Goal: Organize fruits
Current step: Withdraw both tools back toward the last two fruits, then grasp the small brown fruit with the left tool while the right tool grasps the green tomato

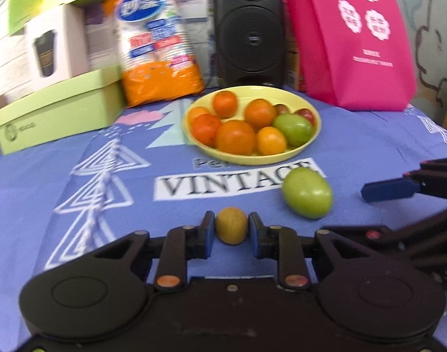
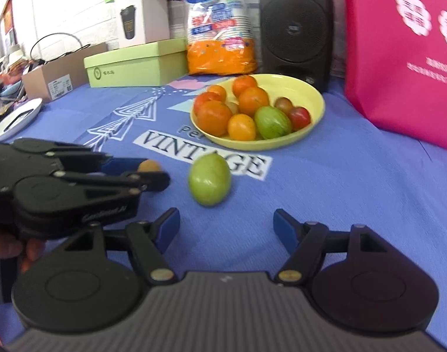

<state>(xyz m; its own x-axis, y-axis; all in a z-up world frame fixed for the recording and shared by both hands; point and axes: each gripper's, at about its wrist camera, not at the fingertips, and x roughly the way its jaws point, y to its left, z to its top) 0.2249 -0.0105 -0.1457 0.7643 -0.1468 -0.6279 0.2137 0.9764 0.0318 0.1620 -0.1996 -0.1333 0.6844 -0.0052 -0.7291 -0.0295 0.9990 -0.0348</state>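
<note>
While clamped, small fruit (image 1: 232,226) looks brownish-yellow.

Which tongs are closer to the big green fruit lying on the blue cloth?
Probably the right. The right tongs sit open just short of the green fruit, pointed almost at it. The left tongs are off to its left, closed on a small brown fruit.

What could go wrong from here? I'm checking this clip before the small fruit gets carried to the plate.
1. The small brown fruit is round and pinched only at its sides by the left hand-held gripper; it might slip out.
2. The yellow plate is already crowded, so an added fruit may roll off.
3. The loose green fruit lies beside the path, near the open right hand-held gripper, and could be knocked.
</note>
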